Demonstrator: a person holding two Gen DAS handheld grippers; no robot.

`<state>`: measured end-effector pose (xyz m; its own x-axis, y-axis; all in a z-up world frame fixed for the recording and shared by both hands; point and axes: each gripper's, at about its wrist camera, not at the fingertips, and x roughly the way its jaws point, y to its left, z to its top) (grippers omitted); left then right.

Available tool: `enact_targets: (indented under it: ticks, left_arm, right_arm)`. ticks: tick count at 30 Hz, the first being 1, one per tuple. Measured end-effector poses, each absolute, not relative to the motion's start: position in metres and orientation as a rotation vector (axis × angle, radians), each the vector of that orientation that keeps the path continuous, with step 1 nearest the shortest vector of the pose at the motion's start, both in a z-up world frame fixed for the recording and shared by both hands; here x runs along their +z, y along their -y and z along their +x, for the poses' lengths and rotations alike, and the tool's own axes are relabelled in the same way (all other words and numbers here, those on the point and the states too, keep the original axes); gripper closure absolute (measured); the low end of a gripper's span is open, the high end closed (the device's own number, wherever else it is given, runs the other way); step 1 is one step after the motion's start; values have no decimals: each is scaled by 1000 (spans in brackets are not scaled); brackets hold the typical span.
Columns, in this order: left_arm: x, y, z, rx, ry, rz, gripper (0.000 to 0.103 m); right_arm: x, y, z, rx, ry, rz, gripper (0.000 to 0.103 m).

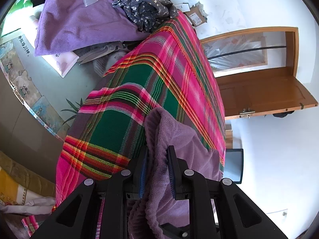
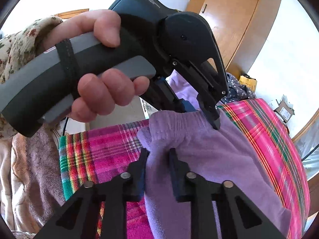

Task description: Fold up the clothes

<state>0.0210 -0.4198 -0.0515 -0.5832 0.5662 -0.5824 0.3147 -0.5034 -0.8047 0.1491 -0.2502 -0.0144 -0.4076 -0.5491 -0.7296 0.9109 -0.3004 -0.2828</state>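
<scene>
A purple fleece garment (image 1: pixel 185 139) with a ribbed hem lies on a table covered by a pink and green plaid cloth (image 1: pixel 119 123). My left gripper (image 1: pixel 158 151) is shut on a bunched fold of the hem, which hangs down between its fingers. In the right wrist view the same garment (image 2: pixel 215 159) spreads over the plaid cloth (image 2: pixel 107 151). My right gripper (image 2: pixel 158 155) is shut on the near corner of the ribbed hem. Just beyond it a person's hand (image 2: pixel 107 91) holds the left gripper (image 2: pixel 202 113), which pinches the hem's far part.
At the table's far end lie another purple garment (image 1: pixel 79 20), a crumpled dark floral garment (image 1: pixel 143 6), scissors (image 1: pixel 99 53) and a cardboard box (image 1: pixel 197 17). An open wooden door (image 1: pixel 259 91) stands to the right. A wooden cabinet (image 2: pixel 235 20) is behind.
</scene>
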Motion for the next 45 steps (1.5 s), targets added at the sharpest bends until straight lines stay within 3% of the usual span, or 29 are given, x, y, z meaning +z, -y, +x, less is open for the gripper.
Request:
enact_targets:
  ticks: [4,17,30,45]
  left_arm:
    - [-47,416,21,2245,1442,-1361,84]
    - [4,387,23,2370,1274,-1299,85]
    - [63,314,14,2432,1100,-1253,85]
    - [89,209,-15,2350,907,-1283,85]
  right_arm:
    - [-10,251,152,-1898,-814,629,92]
    - [22,198,154,-1998,-551,653,94]
    - [58,124,149,-2120,-313,588,94]
    - [75,27,148,-2254,-130,564,94]
